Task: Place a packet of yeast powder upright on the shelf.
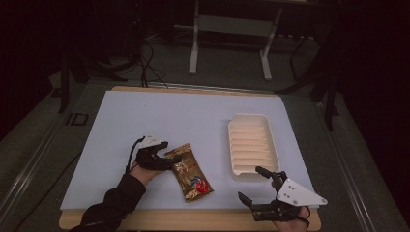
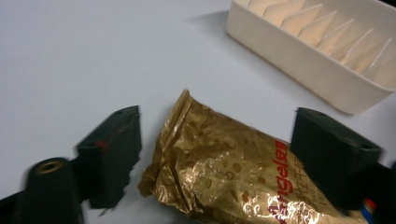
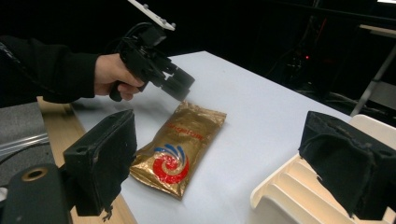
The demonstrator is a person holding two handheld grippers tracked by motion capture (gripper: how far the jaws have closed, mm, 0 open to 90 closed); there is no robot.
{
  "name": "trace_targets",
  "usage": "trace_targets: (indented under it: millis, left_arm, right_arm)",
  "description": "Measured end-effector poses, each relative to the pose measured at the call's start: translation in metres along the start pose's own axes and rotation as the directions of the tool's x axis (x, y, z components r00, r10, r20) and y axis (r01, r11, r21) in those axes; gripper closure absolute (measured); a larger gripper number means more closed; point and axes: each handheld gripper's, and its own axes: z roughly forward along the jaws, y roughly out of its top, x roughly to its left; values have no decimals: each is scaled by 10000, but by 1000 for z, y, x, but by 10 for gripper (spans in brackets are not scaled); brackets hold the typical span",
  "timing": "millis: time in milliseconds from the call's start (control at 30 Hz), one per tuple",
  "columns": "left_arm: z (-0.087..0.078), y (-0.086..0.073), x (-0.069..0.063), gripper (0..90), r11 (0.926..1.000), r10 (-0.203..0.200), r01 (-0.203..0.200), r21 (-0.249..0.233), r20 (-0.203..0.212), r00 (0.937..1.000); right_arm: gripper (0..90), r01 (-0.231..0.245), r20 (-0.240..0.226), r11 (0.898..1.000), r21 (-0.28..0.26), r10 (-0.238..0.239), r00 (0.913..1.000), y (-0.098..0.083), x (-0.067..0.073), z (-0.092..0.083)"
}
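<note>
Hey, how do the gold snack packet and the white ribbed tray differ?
The gold snack packet is shiny, crinkled foil with red print; the white ribbed tray is plain, matte and rigid. The packet lies flat and angled; the tray stands walled and squarer to the table. The left gripper straddles the packet's end; nothing holds the tray. Both rest on the table.

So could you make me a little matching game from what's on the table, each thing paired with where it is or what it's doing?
Things:
1. gold snack packet
2. white ribbed tray
3. left gripper
4. right gripper

Descriptions:
A. open, at the table's near edge by the tray's near end
B. lying flat between the two hands
C. open, jaws either side of the packet's top end
D. empty, on the right side of the table

Pairs: 1-B, 2-D, 3-C, 4-A
</note>
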Motion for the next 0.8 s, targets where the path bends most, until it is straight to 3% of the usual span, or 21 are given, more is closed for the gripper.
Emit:
trace_targets:
  millis: [200, 400, 500, 633, 700, 800]
  left_arm:
    - [7, -2, 13, 213, 9966, -618, 626, 539, -150, 9980]
    - [11, -7, 20, 213, 9932, -580, 604, 994, -274, 9979]
    - [13, -10, 25, 235, 9900, -788, 795, 1169, -106, 9968]
    - [18, -15, 29, 298, 9803, -1135, 1095, 1645, 152, 9934]
    - [18, -15, 30, 308, 9792, -1204, 1156, 1665, 189, 9925]
    - [18, -15, 31, 394, 9763, -1395, 1298, 1732, 447, 9892]
  right_arm:
    - [114, -66, -93, 9999, 88, 67, 9999, -1, -1, 1]
    - [118, -128, -162, 9998, 175, 131, 9998, -3, -1, 3]
    - [118, -142, -164, 9997, 193, 146, 9998, -3, -1, 3]
    - [119, -150, -182, 9995, 286, 155, 9997, -4, -1, 4]
    - [119, -147, -197, 9995, 281, 153, 9997, -4, -1, 4]
    - [119, -177, -239, 9993, 321, 185, 9995, -5, -1, 5]
